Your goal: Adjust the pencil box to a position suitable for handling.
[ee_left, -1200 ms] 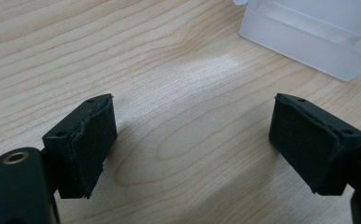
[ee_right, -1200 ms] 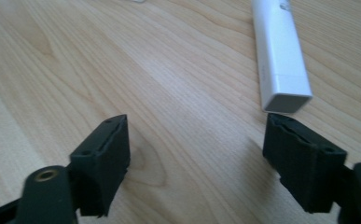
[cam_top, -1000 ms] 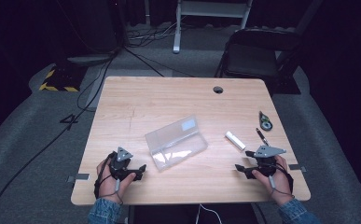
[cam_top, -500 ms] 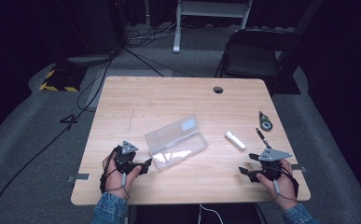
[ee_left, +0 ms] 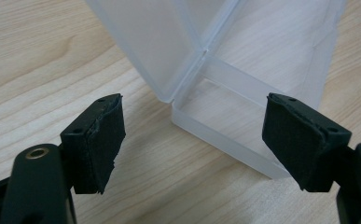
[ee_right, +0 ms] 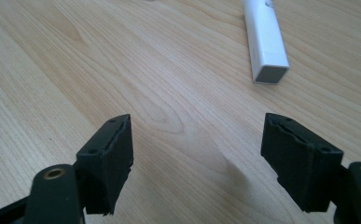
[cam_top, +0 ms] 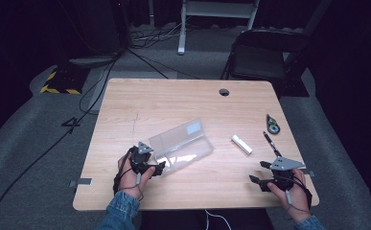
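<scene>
A clear plastic box (cam_top: 183, 144) lies open near the middle of the wooden table (cam_top: 173, 100), lid flat beside the tray. My left gripper (cam_top: 160, 167) is open at the box's near left corner, and in the left gripper view the box corner (ee_left: 206, 116) sits just ahead of the gap between the pads. My right gripper (cam_top: 254, 180) is open near the front right edge, above bare wood. A small white stick-shaped block (cam_top: 241, 143) lies ahead of it, also seen as the white block (ee_right: 265, 42) beyond the jaws.
A black pen (cam_top: 271, 143) and a small round dark object (cam_top: 272, 125) lie at the right side of the table. A cable hole (cam_top: 224, 92) is at the far edge. A folding chair (cam_top: 260, 57) stands behind the table.
My left gripper has moved right and forward to the box's near corner. My right gripper has drifted slightly back toward the front edge.
</scene>
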